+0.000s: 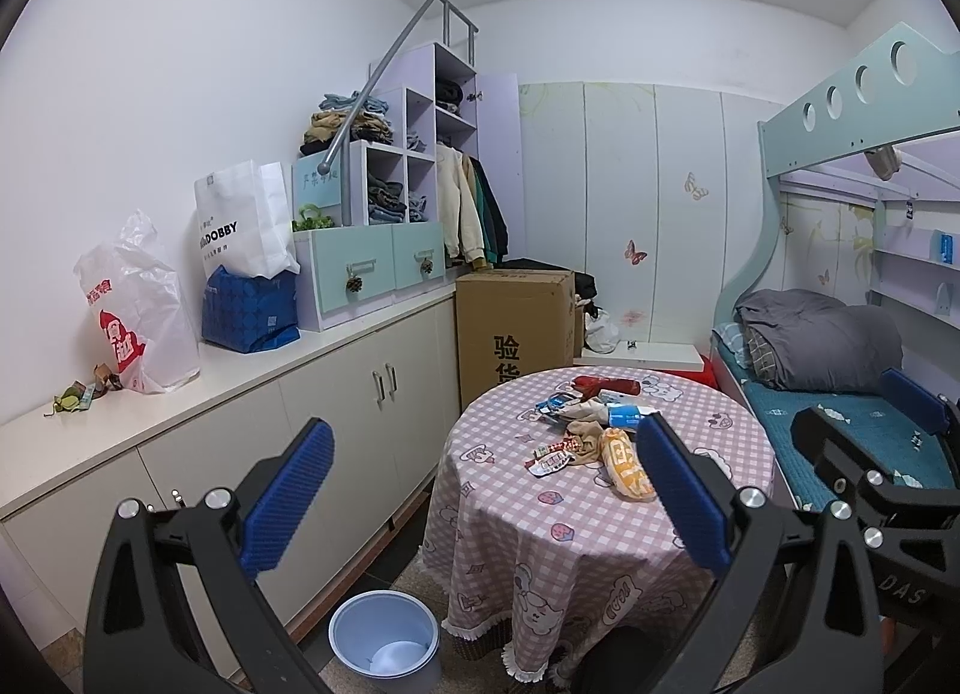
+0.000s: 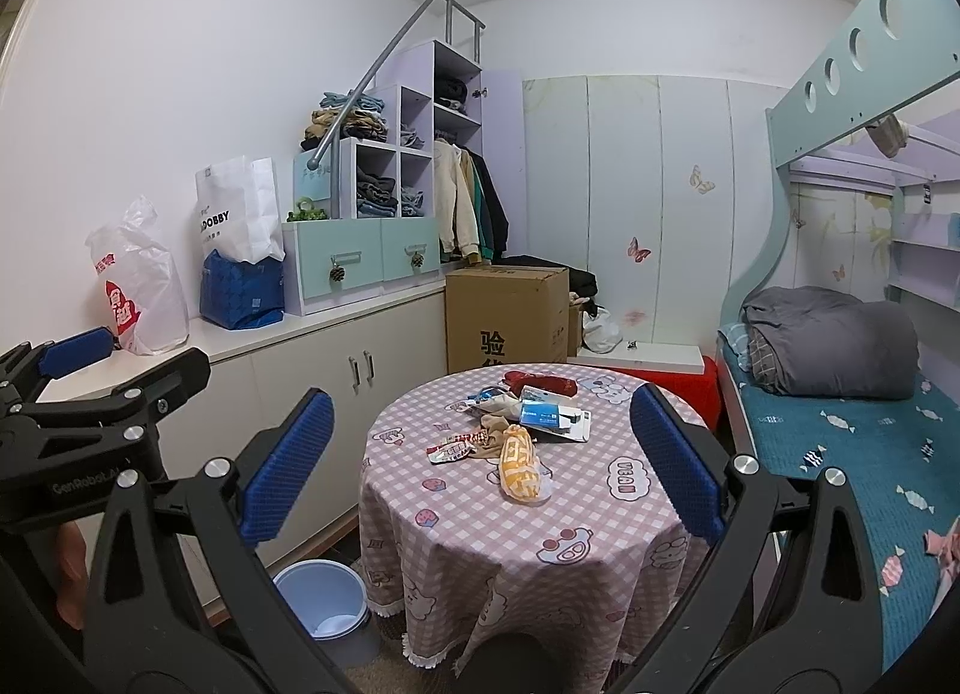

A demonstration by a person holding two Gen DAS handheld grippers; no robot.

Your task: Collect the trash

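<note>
A round table (image 1: 606, 538) (image 2: 510, 544) with a pink checked cloth holds a pile of trash: a yellow snack bag (image 1: 624, 463) (image 2: 521, 463), red-and-white wrappers (image 1: 549, 454) (image 2: 453, 448), blue-and-white packets (image 1: 624, 415) (image 2: 549, 415) and a dark red bag (image 1: 603, 385) (image 2: 540, 382). A light blue bin (image 1: 384, 643) (image 2: 321, 604) stands on the floor left of the table. My left gripper (image 1: 486, 493) is open and empty, held in the air short of the table. My right gripper (image 2: 483, 463) is open and empty too. The left gripper also shows at the left edge of the right wrist view (image 2: 78, 352).
A long white cabinet (image 1: 240, 394) runs along the left wall with plastic bags (image 1: 141, 316), a blue bag and small wrappers (image 1: 78, 394) on top. A cardboard box (image 1: 513, 328) stands behind the table. A bunk bed (image 1: 840, 382) is on the right.
</note>
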